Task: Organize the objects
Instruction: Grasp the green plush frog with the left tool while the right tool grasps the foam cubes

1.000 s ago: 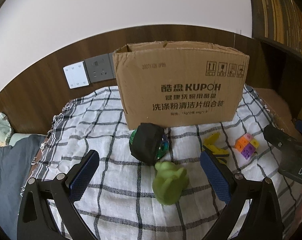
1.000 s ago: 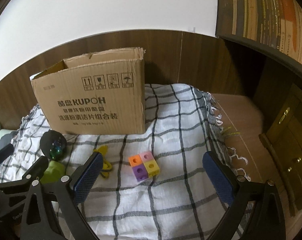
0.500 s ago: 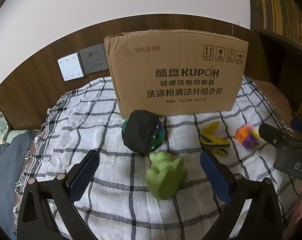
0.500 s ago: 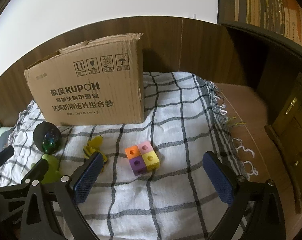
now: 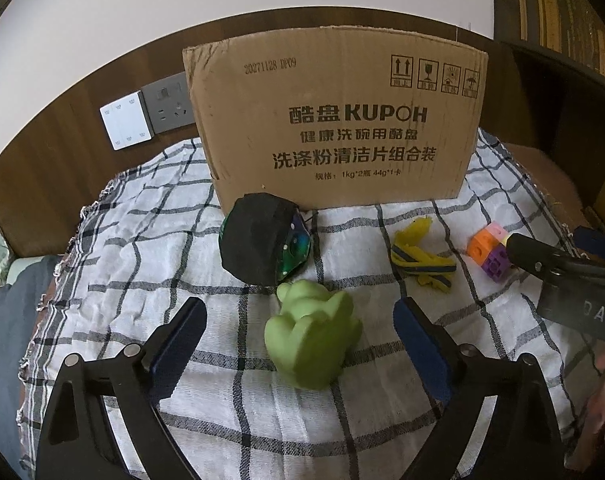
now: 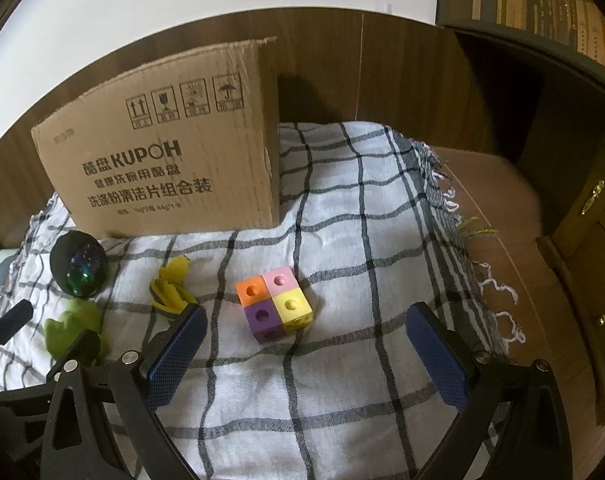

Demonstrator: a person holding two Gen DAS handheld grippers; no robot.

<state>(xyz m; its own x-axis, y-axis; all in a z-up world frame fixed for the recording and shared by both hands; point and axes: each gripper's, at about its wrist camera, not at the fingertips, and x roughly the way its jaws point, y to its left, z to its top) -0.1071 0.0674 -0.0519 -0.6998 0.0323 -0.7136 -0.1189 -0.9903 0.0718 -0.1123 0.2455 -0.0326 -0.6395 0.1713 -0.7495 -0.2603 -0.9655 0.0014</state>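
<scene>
A green rubber frog (image 5: 313, 335) lies on the checked cloth between the open jaws of my left gripper (image 5: 298, 320), which is empty. Behind the frog sits a black ball with a glittery face (image 5: 266, 250), and to the right a yellow striped toy (image 5: 418, 258). A block of four coloured cubes (image 6: 274, 304) lies just ahead of my right gripper (image 6: 304, 332), which is open and empty. The frog (image 6: 72, 330), the ball (image 6: 78, 266) and the yellow toy (image 6: 170, 288) also show in the right wrist view. A cardboard box (image 5: 334, 120) stands at the back, its top open.
The checked cloth (image 6: 342, 208) covers a low surface with a fringed right edge. A dark wood panel with a wall switch (image 5: 126, 120) and socket runs behind. A wooden cabinet (image 6: 590, 248) stands at the right. Bedding (image 5: 6, 308) lies at the left.
Both grippers have come lower and closer to the cloth. The frog now lies between the left jaws, and the cube block is nearer the right jaws. Both stay open.
</scene>
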